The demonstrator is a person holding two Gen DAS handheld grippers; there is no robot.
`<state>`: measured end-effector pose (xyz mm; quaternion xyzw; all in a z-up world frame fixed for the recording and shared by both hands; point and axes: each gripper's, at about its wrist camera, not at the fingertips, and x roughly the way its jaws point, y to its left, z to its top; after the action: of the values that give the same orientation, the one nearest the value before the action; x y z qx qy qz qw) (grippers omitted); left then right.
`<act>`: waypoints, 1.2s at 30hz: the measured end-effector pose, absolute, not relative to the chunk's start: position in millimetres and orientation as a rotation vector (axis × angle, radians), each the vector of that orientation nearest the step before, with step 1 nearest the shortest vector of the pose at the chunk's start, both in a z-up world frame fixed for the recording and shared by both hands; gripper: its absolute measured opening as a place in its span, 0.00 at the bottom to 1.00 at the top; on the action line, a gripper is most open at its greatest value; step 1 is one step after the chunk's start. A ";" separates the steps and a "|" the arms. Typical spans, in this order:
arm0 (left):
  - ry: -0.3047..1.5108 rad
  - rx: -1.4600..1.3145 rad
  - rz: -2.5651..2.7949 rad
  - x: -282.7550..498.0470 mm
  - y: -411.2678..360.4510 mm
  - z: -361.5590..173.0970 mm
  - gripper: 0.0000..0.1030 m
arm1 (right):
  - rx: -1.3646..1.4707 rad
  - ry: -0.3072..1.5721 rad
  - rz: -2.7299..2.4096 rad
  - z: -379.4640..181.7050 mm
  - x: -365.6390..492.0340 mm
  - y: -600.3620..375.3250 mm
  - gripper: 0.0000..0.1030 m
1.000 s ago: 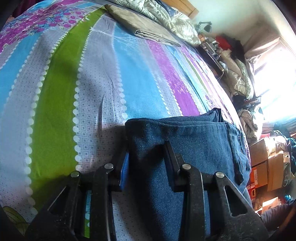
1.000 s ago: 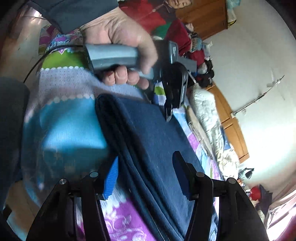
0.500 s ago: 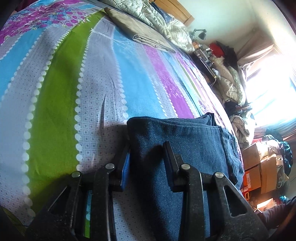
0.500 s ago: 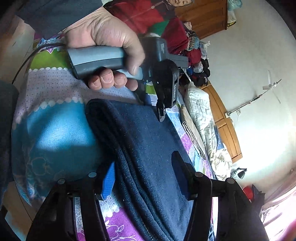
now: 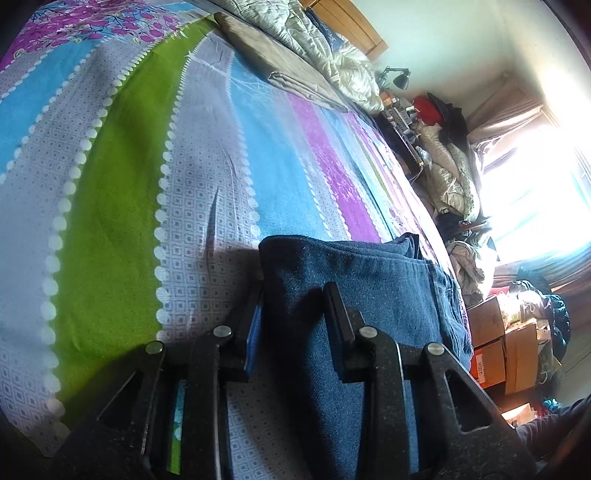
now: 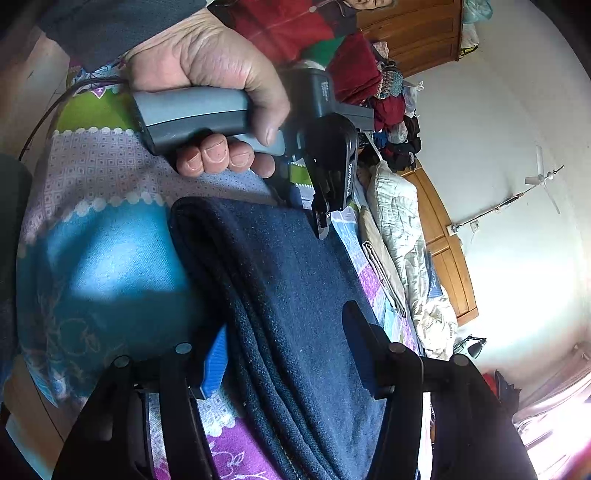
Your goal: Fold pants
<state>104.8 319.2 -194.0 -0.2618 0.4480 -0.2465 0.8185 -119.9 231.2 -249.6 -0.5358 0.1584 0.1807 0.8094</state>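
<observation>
Dark blue pants [image 5: 362, 295] lie folded in a thick stack on the striped bed sheet [image 5: 110, 221]. In the left wrist view my left gripper [image 5: 293, 295] straddles the stack's near left corner, its fingers [image 5: 334, 299] drawn in against the denim. The right wrist view shows the same pants [image 6: 288, 280] running away from me. My right gripper [image 6: 284, 339] stands wide open across their layered edge, and its blue pad [image 6: 214, 354] sits a little clear of the cloth. A person's hand [image 6: 207, 74] holds the left gripper [image 6: 321, 225], whose tip rests on the far corner.
A folded tan cloth [image 5: 288, 70] and a rumpled quilt [image 5: 332, 48] lie at the head of the bed. Cardboard boxes [image 5: 495, 343] and piled clothes [image 5: 450, 173] stand beyond the right edge, below a bright window. A wooden wardrobe [image 6: 410, 29] rises behind the hand.
My left gripper's fingers have drawn closer together on the corner of the pants. The hand with the left gripper has shifted in the right wrist view. The right gripper's opening is unchanged.
</observation>
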 end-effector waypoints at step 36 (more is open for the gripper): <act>0.907 -0.511 -0.455 116.7 299.6 -146.0 0.14 | -0.774 0.449 0.499 -175.7 -82.2 196.8 0.14</act>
<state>116.7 299.6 -146.0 -0.2422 0.4296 -0.2156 0.8428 -82.2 196.8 -175.7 -0.3703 0.2146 0.2389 0.8717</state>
